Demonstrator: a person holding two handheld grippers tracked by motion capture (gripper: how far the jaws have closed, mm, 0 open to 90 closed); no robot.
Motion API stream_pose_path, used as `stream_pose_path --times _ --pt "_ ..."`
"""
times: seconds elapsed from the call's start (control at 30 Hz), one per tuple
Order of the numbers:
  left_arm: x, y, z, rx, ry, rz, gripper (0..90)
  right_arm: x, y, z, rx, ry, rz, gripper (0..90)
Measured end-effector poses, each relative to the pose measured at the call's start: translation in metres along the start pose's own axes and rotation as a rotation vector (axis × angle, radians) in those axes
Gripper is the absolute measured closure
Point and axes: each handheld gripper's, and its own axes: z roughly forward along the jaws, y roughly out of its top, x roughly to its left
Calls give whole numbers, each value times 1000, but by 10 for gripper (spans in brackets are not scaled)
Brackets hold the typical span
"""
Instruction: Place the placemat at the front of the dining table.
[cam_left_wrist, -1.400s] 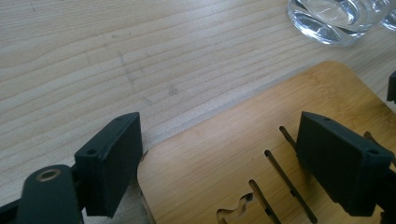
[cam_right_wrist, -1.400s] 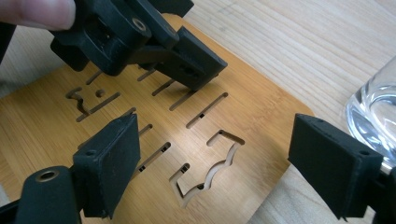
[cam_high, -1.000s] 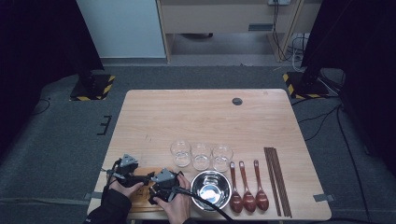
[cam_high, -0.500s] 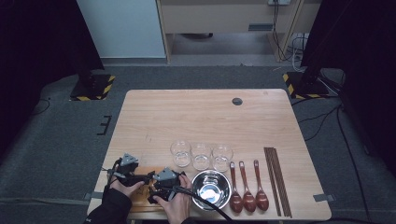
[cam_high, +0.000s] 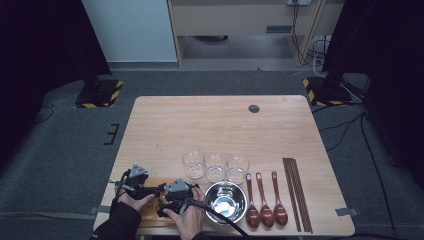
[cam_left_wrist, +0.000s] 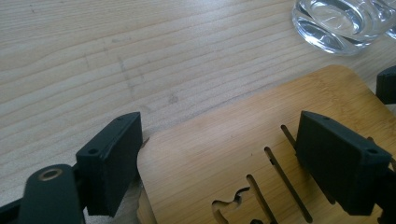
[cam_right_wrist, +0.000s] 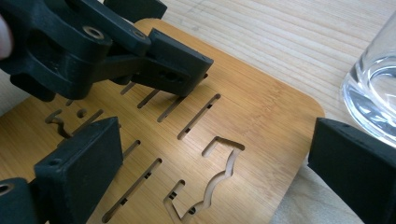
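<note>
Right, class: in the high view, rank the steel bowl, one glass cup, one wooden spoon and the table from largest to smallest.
1. Table.
2. Steel bowl.
3. Wooden spoon and glass cup: unsure. The spoon is longer, the cup wider, so they look alike in overall size.

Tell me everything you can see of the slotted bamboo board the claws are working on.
The bamboo board is a flat, light-brown panel with rounded corners, cut through with parallel slots and wavy-edged openings. It lies flat at the near left of the wooden table, close to a clear glass. The left claw straddles one corner, one jaw against its edge. The right claw, jaws just opened, spans another corner without pressing it.
</note>
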Motion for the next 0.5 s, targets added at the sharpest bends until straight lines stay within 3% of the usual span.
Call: stream_pose_path --times 0.07,0.5 --pt "0 0 0 1 1 0 151 1 0 1 1 -5 -14 27" --pt "0 -3 0 -19 2 -5 148 1 -1 1 0 -7 5 25"
